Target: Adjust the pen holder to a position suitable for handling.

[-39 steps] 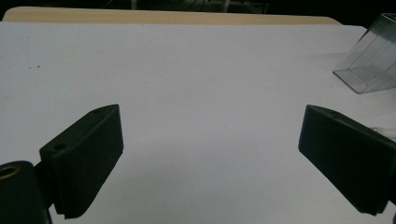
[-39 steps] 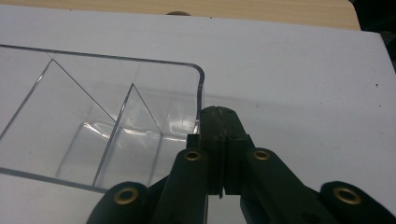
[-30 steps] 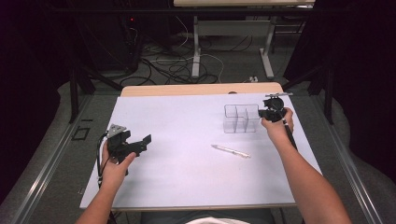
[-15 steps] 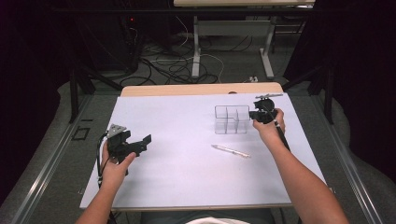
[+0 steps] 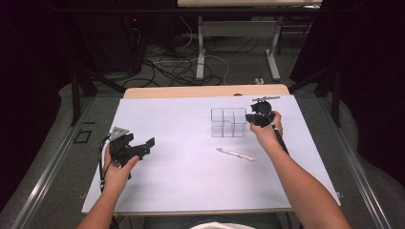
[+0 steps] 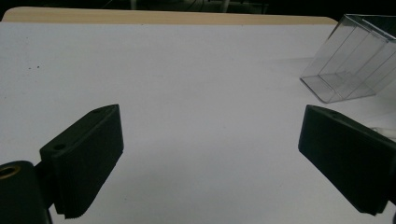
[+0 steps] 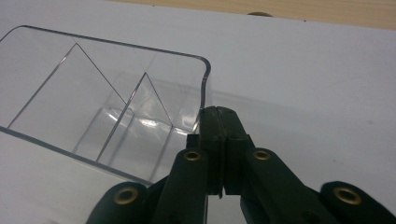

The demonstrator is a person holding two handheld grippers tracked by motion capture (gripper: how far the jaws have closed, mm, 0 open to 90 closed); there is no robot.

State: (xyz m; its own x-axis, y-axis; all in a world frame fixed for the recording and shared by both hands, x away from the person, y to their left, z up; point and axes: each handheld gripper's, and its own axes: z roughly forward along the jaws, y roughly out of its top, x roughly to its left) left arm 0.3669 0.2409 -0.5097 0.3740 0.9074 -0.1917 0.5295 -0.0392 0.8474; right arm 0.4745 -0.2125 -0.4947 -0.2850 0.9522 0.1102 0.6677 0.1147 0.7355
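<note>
Clear plastic, a small divided organizer box (image 5: 228, 122) sits on the white table (image 5: 181, 171) toward one o'clock in the high view, the right gripper (image 5: 258, 117) at its right wall and a pen (image 5: 235, 154) lying apart at five o'clock. The left gripper view has the left gripper (image 6: 210, 154) gaping, empty, likely waiting. In the right gripper view, jaws pinch the box's corner wall, seemingly to drag it; thin partitions split it.

right gripper (image 7: 219, 140) | fingers pinched on wall of clear divided box (image 7: 93, 116) | white table (image 7: 317, 70)
</note>
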